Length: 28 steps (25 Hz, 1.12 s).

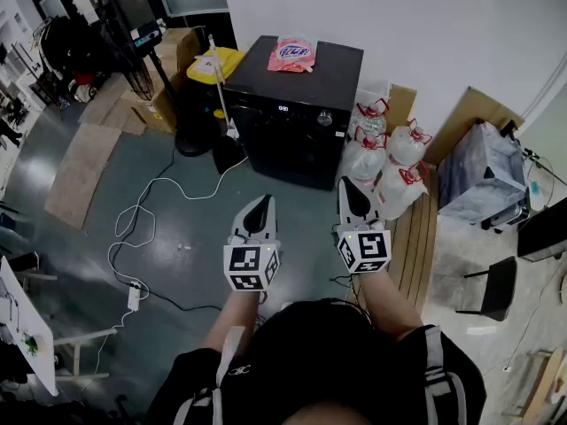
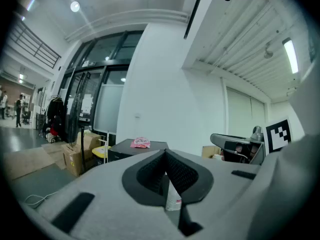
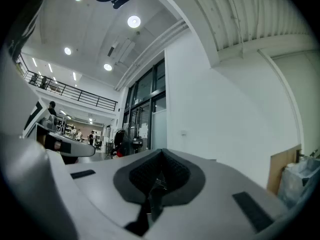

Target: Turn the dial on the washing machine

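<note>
**Both tools held shut in front of the washing machine**

Head view, left to right. A white cable (image 1: 135, 230) loops over the grey floor (image 1: 186, 237). A yellow bin (image 1: 215, 63) stands just beside the left flank of the washing machine (image 1: 292, 118).

The left tool (image 1: 263, 202) hangs over the floor, well short of the machine's front. In the left gripper view (image 2: 165, 156) I see its jaws pressed together with nothing held between them. The machine's black top (image 2: 134, 147) shows beyond them, far off.

The washing machine is a black box against the white wall. A pink packet (image 1: 292, 54) lies on its lid. The dial (image 1: 325, 118) sits at the right of the top front panel, and neither tool touches it.

The right tool (image 1: 353, 186) is level with the left one, near the machine's lower right corner and apart from it. In the right gripper view (image 3: 161, 156) I see its jaws fully closed on nothing.

Clear water jugs (image 1: 408, 144) with red handles crowd the floor just right of the machine.
</note>
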Available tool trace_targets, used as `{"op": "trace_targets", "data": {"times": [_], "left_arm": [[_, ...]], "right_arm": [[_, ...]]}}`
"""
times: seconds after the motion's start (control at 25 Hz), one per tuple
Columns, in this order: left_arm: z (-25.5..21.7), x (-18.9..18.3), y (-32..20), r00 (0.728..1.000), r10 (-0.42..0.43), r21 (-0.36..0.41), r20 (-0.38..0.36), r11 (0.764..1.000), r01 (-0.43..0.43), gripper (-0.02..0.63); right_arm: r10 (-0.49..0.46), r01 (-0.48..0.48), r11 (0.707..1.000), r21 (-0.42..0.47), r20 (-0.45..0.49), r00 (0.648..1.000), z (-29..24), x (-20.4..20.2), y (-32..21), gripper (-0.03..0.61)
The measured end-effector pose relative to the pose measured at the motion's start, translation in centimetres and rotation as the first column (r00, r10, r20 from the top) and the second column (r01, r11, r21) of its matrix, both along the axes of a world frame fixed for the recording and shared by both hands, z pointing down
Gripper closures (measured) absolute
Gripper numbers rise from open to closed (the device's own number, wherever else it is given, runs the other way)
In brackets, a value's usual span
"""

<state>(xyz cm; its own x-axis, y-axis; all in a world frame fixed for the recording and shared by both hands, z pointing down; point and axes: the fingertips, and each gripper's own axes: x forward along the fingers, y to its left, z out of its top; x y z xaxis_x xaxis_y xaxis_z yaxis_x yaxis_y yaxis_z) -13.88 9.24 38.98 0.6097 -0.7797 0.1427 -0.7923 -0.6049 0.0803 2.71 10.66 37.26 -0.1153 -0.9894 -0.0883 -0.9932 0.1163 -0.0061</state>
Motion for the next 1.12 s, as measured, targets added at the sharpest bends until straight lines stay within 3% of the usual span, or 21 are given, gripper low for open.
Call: {"op": "trace_targets", "data": {"times": [0.2,0.64,1.12], "left_arm": [[-0.4,1.2,2.7,1.0,-0.007,0.005,-0.004,1.0,0.007,0.611],[-0.5,-0.1,5.2,0.999,-0.043,-0.005,-0.007,0.999,0.043,0.611],[1.1,-3.3,4.6,1.0,0.014,-0.018,-0.006,1.0,-0.015,0.611]], "right_arm": [[-0.017,0.017,1.0,0.003,0.003,1.0,-0.2,0.8,2.3,0.571],[-0.042,0.042,0.999,0.014,0.009,0.999,-0.6,0.0,4.7,0.569],[0.028,-0.028,1.0,0.006,0.007,1.0,0.3,-2.7,5.2,0.57]]}}
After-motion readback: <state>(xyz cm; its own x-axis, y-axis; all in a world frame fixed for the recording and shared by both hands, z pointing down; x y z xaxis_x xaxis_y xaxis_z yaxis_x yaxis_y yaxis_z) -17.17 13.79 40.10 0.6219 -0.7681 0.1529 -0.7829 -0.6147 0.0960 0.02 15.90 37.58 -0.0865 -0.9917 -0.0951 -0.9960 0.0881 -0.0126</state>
